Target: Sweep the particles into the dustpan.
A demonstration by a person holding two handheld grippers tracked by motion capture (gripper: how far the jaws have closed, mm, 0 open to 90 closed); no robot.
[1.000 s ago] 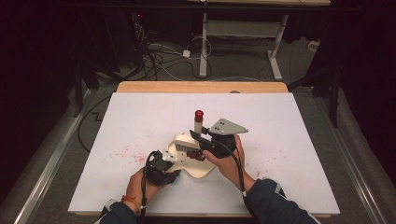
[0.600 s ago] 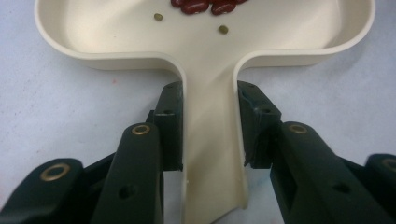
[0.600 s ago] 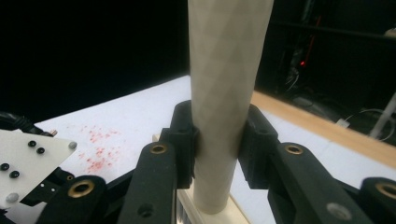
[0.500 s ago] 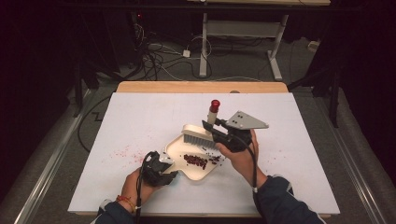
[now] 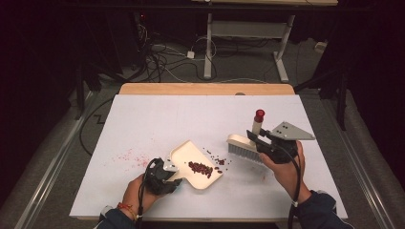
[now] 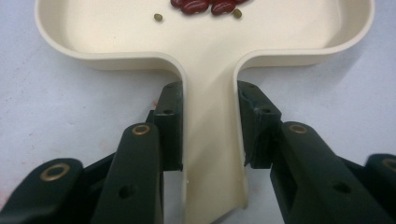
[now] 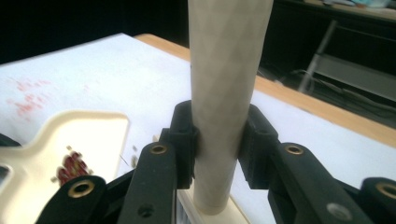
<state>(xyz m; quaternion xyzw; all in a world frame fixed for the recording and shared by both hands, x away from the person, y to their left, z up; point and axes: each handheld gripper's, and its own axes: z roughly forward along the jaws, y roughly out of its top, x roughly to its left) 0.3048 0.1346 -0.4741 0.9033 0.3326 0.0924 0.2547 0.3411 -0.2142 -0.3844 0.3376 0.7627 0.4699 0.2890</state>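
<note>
A cream dustpan lies on the white table cover, with dark red beans heaped in it. My left gripper is shut on the dustpan handle; both pads press its sides, and the beans lie at the pan's far side. My right gripper is shut on the beige handle of a small brush with a red cap. The brush is to the right of the pan, bristles down, apart from it. The dustpan lies at the lower left of the right gripper view.
A few loose beans lie on the cover between pan and brush. Red stains mark the cover to the left. The wooden table edge runs along the back; beyond it the floor holds cables and a desk frame.
My right gripper has carried the brush off the dustpan and to the right, a little upward. The left gripper and dustpan have stayed put, with beans now lying in the pan.
</note>
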